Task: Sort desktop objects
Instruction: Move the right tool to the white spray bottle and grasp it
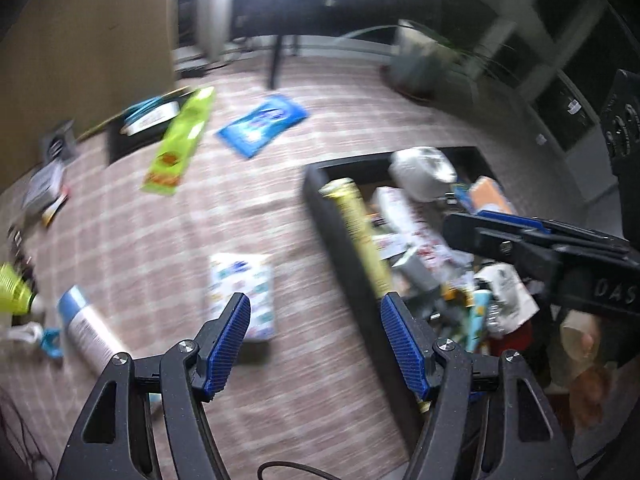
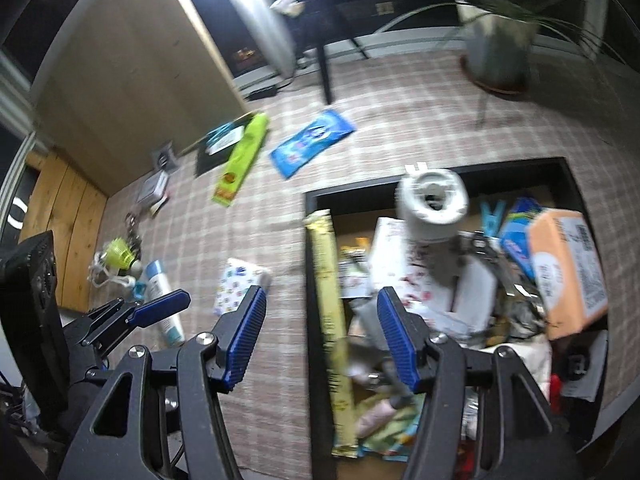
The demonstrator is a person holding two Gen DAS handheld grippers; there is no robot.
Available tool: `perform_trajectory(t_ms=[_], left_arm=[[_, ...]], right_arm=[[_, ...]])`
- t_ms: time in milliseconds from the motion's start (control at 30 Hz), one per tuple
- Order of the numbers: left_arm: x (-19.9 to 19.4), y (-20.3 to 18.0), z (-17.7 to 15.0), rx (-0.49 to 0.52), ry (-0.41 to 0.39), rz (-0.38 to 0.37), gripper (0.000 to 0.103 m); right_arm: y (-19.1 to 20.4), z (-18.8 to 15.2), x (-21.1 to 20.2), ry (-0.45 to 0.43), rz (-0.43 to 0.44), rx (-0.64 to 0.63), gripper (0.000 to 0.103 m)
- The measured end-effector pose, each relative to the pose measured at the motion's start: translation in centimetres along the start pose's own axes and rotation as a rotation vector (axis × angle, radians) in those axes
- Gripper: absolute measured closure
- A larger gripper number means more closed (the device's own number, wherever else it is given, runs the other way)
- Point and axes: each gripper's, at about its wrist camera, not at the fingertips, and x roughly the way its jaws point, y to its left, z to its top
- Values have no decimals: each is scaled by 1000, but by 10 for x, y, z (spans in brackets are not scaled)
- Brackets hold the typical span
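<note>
My left gripper (image 1: pixel 315 332) is open and empty, above the cloth beside the left wall of a dark bin (image 1: pixel 340 236). My right gripper (image 2: pixel 321 328) is open and empty, above that bin's left wall (image 2: pixel 316 292). The bin holds a long yellow tube (image 2: pixel 330 312), a white roll (image 2: pixel 434 204), an orange box (image 2: pixel 568 272) and several packets. A small patterned tissue pack (image 1: pixel 242 292) lies on the cloth just ahead of the left gripper; it also shows in the right wrist view (image 2: pixel 236 284). The right gripper appears in the left wrist view (image 1: pixel 512 236).
On the checked cloth lie a green packet (image 1: pixel 180 140), a blue wipes pack (image 1: pixel 262 124), a white and blue bottle (image 1: pixel 86 324), a lime shuttlecock (image 1: pixel 12 288) and a black tray (image 1: pixel 140 124). A potted plant (image 2: pixel 500 40) stands at the back right.
</note>
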Motion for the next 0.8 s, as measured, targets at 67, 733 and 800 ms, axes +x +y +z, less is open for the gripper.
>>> perform_trajectory(t_ms=[67,733,800], left_arm=[[-5,17,-7,-34,-8,29,37],[-4,167,-88,-454,-53,126,37],[0,171,-89,-467,-53,122,37]], right_arm=[[14,1,7,10,8,-25,46],[162,-14,115,179,141,-264,46],[174,-17,128,199,161,-272,46]])
